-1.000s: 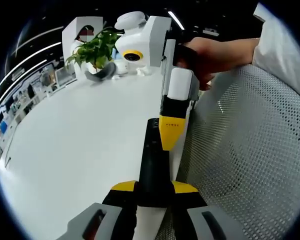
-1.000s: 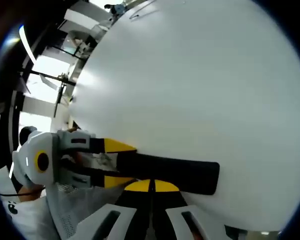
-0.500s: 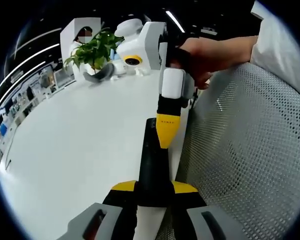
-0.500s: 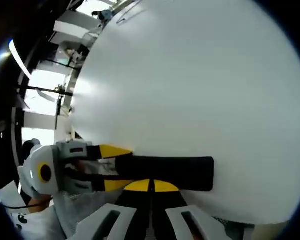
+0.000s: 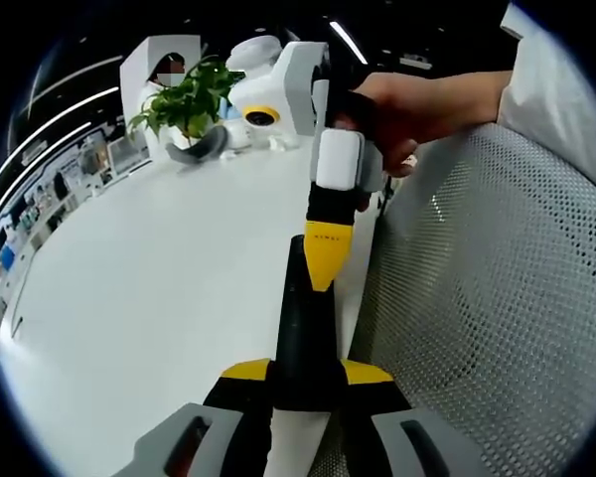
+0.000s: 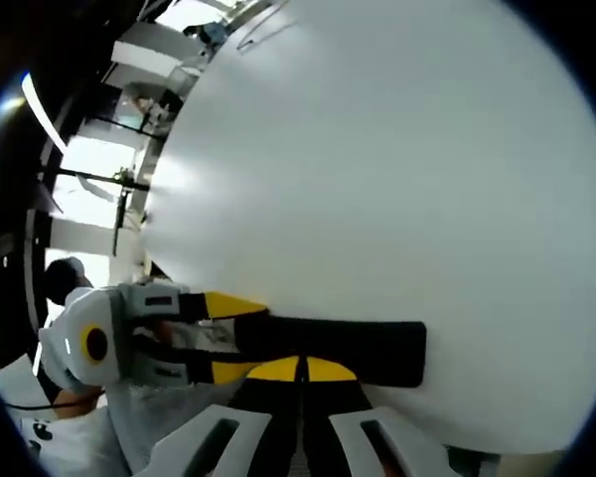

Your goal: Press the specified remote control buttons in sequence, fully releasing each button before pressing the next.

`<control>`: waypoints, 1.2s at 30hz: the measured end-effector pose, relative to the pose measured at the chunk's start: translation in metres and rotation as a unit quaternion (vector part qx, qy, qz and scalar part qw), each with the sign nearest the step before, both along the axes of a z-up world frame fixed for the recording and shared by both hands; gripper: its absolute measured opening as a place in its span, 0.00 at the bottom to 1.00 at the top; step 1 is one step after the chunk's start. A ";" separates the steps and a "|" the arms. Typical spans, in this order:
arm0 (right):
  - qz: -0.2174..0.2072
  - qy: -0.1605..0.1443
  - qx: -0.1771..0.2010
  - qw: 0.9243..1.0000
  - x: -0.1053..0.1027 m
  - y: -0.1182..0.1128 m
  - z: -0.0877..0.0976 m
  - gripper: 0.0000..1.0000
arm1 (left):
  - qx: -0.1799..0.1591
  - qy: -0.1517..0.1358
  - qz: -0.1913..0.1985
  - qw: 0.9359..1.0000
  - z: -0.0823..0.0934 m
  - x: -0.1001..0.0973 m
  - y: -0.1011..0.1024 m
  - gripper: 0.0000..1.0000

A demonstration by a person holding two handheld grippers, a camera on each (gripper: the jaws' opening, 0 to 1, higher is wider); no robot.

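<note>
A long black remote control (image 5: pixel 300 328) runs up from the bottom of the left gripper view, with my left gripper (image 5: pixel 306 374) shut on its near end. My right gripper (image 5: pixel 321 260) comes down from the upper right, held by a hand. Its yellow tips are together and rest on the remote's top face near the far end. In the right gripper view the remote control (image 6: pixel 358 343) lies crosswise over the white table. The right gripper (image 6: pixel 298 370) is shut with its tip against the remote's edge, and the left gripper (image 6: pixel 233 336) clamps the remote's left end.
The white table (image 5: pixel 149 268) spreads left. A green potted plant (image 5: pixel 184 99) and white devices (image 5: pixel 263 94) stand at its far edge. A grey mesh chair back (image 5: pixel 487 298) is on the right. A person's hand (image 5: pixel 407 104) holds the right gripper.
The right gripper's yellow tip has crept a little left and farther along the remote. The left gripper's hold on the remote is unchanged.
</note>
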State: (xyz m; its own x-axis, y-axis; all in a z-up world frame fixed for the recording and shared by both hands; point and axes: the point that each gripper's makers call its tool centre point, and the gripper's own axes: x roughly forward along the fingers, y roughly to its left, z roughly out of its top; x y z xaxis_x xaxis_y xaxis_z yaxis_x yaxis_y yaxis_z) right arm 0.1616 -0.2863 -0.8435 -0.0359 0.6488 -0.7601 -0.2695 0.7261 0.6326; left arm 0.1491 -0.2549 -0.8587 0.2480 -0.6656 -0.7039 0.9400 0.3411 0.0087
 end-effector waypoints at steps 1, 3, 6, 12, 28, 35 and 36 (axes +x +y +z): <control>-0.002 -0.001 0.004 1.000 0.001 0.001 0.001 0.00 | 0.000 0.000 0.000 1.000 0.000 0.000 0.000 0.24; -0.004 0.000 0.010 1.000 0.002 0.002 0.001 0.00 | 0.000 0.001 0.000 1.000 0.000 0.000 0.000 0.24; -0.005 -0.006 0.013 1.000 0.003 0.003 0.002 0.00 | 0.000 0.001 0.001 1.000 0.000 0.000 0.000 0.24; 0.011 -0.009 0.009 1.000 0.001 0.009 -0.002 0.00 | 0.000 0.003 0.002 1.000 0.000 0.000 0.000 0.24; 0.032 -0.029 -0.009 0.999 0.001 0.010 -0.006 0.00 | -0.001 0.006 0.005 1.000 -0.001 0.001 0.000 0.25; 0.031 -0.031 -0.008 0.999 0.001 0.010 -0.007 0.00 | -0.002 0.006 0.005 1.000 -0.001 0.001 0.000 0.25; 0.032 -0.036 -0.010 0.999 0.001 0.010 -0.007 0.00 | -0.002 0.006 0.005 1.000 -0.001 0.001 0.000 0.25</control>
